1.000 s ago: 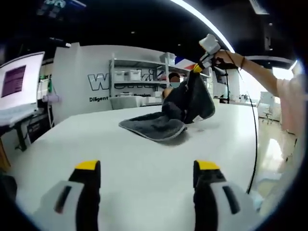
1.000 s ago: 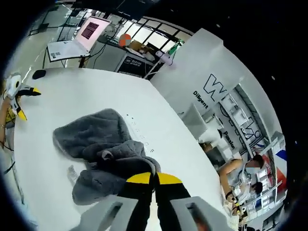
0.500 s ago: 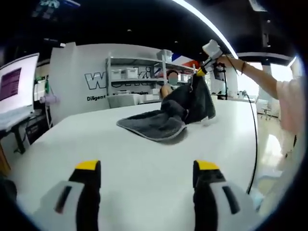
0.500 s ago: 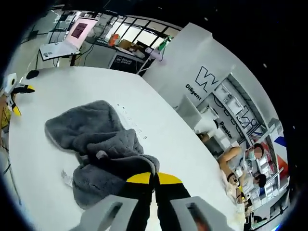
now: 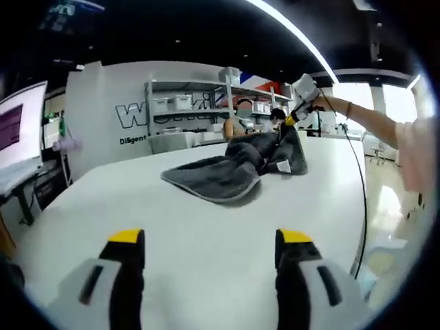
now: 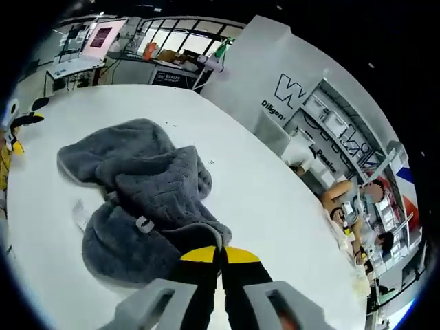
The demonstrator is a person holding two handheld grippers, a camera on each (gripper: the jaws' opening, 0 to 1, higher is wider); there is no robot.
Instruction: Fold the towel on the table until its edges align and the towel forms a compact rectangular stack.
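Lowered since a second ago, my right gripper (image 6: pixel 221 256) now carries its pinched corner of the fluffy dark grey towel (image 6: pixel 137 199) close over the white bench (image 6: pixel 268 206). Its fingers are pressed together on the cloth. My left gripper (image 5: pixel 210 268) hangs spread, well apart. Folding is barely begun (towel lies rumpled mid-bench, edges unaligned).
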